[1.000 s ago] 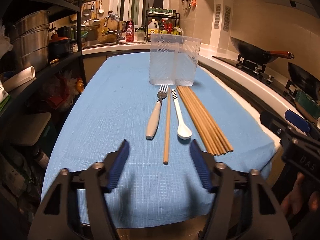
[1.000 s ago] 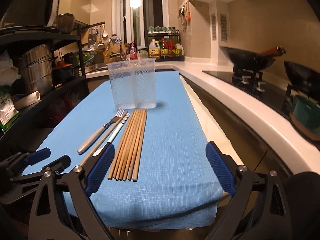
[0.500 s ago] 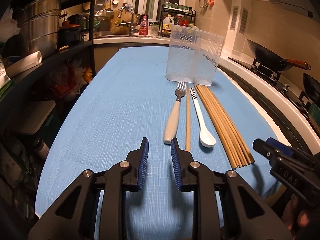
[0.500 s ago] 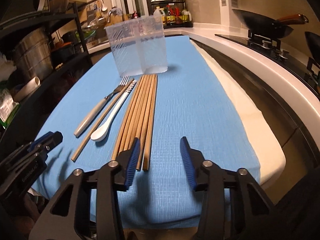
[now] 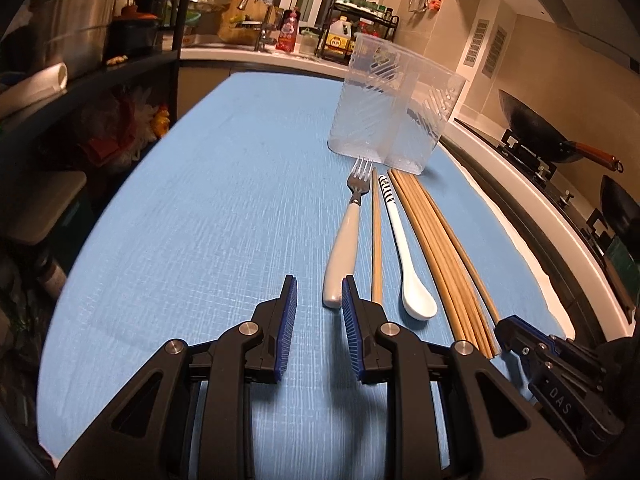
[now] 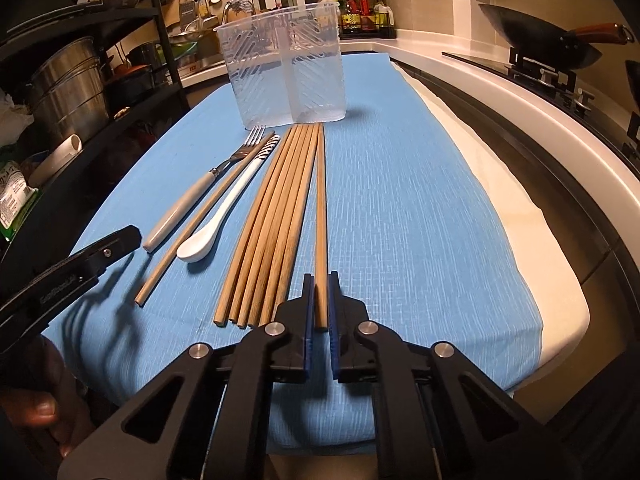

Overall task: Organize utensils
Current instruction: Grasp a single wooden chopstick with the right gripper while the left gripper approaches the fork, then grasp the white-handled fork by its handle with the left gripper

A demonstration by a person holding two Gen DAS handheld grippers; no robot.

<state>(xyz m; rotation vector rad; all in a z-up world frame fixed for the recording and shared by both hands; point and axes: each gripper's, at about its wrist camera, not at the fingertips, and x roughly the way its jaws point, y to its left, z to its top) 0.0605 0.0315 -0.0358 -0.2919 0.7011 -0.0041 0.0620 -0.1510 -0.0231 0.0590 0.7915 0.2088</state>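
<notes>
On the blue cloth lie a white-handled fork, a single chopstick, a white spoon and a bundle of several wooden chopsticks. All point toward a clear two-compartment holder, which stands upright behind them. My right gripper is shut on the near end of the rightmost chopstick, which lies slightly apart from the bundle. My left gripper stands narrowly open, with the fork handle's end just ahead of its right fingertip and untouched by the left pad.
A dark shelf rack with steel pots runs along the left. Woks sit on the stove beyond the white counter edge at right. A sink and bottles stand behind the holder. A hand shows at lower left in the right wrist view.
Both grippers dropped closer to the cloth and their jaws narrowed from wide open. The right one closed on the outermost chopstick; the left one came up to the fork handle.
</notes>
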